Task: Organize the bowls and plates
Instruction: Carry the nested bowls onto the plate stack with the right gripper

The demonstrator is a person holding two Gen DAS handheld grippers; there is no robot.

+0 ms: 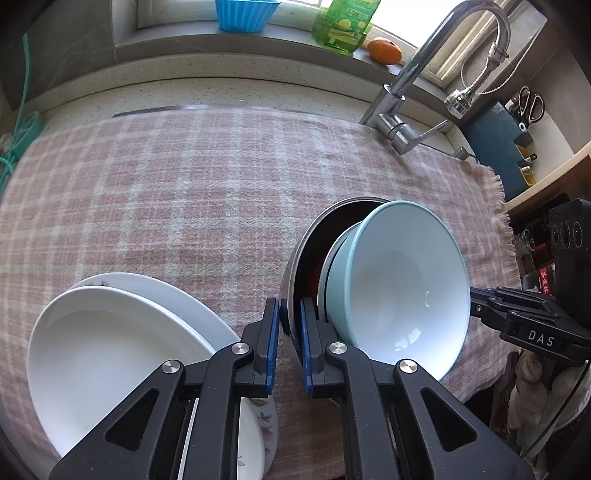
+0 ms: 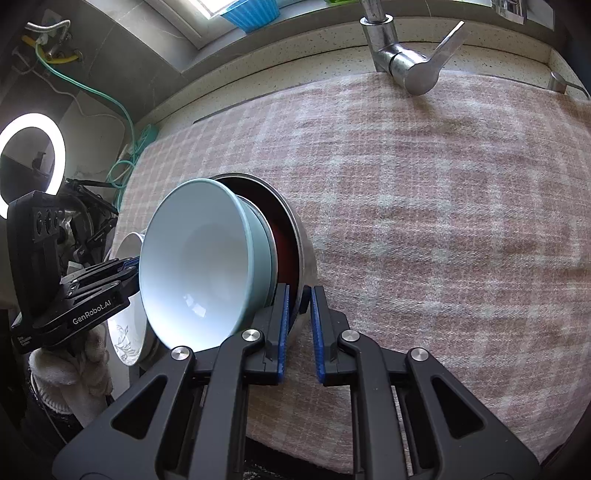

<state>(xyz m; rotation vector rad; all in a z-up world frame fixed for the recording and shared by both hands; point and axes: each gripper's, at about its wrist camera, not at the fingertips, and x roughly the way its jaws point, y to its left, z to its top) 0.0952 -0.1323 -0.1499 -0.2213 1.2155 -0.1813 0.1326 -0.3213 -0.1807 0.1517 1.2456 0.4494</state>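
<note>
The floral plate (image 1: 258, 417) lies mostly hidden under the white plate (image 1: 110, 354) and gripper arms; the green bottle (image 1: 345, 22) is cut off at the top edge. The dark inner bowl (image 2: 284, 243) shows only a sliver.

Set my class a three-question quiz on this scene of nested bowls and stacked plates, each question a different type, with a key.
1. True or false: the left gripper and the right gripper each have their jaws shut on the rim of the steel bowl.
2. Which bowl sits innermost in the nest? A: the steel bowl. B: the pale blue bowl. C: a black bowl.
3. Fill in: the white plate rests on a ___ plate.
Key: 1 true; 2 B; 3 flowered.
</note>
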